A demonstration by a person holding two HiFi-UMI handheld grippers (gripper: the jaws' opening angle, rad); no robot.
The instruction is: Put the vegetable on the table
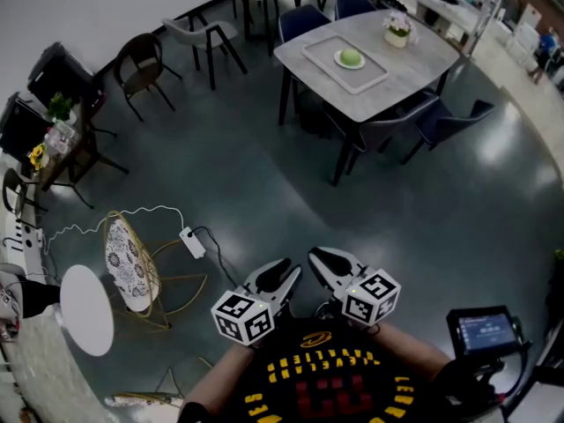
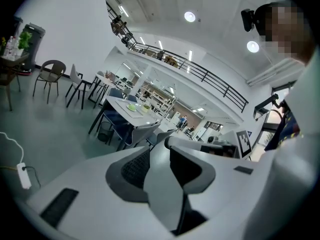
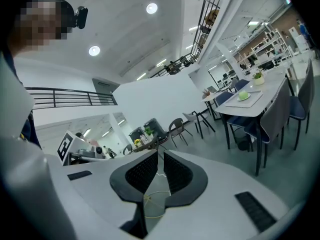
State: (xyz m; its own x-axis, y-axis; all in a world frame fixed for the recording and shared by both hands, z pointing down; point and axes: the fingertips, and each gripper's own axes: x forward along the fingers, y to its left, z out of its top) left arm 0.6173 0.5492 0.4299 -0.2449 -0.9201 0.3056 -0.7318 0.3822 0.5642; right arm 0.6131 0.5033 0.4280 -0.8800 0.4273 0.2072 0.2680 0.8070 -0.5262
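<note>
A round green vegetable (image 1: 351, 57) lies on a white plate on a pale tray (image 1: 328, 63), on the grey dining table (image 1: 414, 69) far ahead at the upper right. The left gripper view shows the vegetable (image 2: 131, 107) small and distant, and so does the right gripper view (image 3: 243, 96). My left gripper (image 1: 284, 267) and right gripper (image 1: 315, 256) are held close to my body, side by side, several steps from the table. Both have their jaws together with nothing between them (image 2: 161, 143) (image 3: 160, 154).
Dark blue chairs (image 1: 449, 122) ring the table, and a small potted plant (image 1: 398, 29) stands on it. At my left are a gold wire chair (image 1: 132, 263), a round white side table (image 1: 86, 308) and a power strip with cable (image 1: 191, 241). A screen device (image 1: 483, 330) is at my right.
</note>
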